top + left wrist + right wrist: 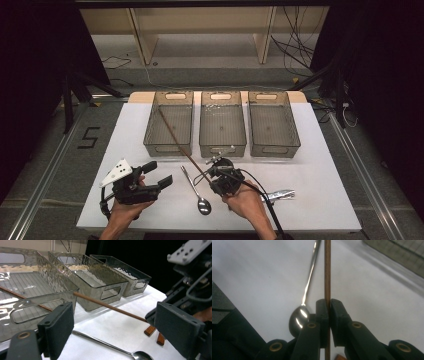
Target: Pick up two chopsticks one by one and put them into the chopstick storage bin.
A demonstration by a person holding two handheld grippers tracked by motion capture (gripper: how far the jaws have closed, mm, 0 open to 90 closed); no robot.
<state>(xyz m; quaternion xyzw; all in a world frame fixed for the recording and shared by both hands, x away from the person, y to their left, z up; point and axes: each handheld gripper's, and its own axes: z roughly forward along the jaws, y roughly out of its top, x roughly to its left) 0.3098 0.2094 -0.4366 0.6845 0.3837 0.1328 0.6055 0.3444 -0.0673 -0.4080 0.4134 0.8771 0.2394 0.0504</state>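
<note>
My right gripper (212, 172) (329, 302) is shut on a long brown wooden chopstick (180, 142) (327, 270), pinched between the pads near its thick end. The stick slants up and away to the left clear bin (150, 132), with its thin tip over that bin. It crosses the left gripper view (110, 306) as far as the bin's corner. A metal spoon (195, 190) (105, 343) (309, 272) lies on the white table just left of the right gripper. My left gripper (159, 172) (113, 312) is at the front left, its jaws wide apart with nothing held.
Three clear bins stand in a row at the back: left (50, 277), middle (222, 150) and right (295, 130). A brown stick shows through the left bin's wall. Two wooden ends (150, 330) lie below the right gripper. A silvery wrapped piece (279, 195) lies at the front right.
</note>
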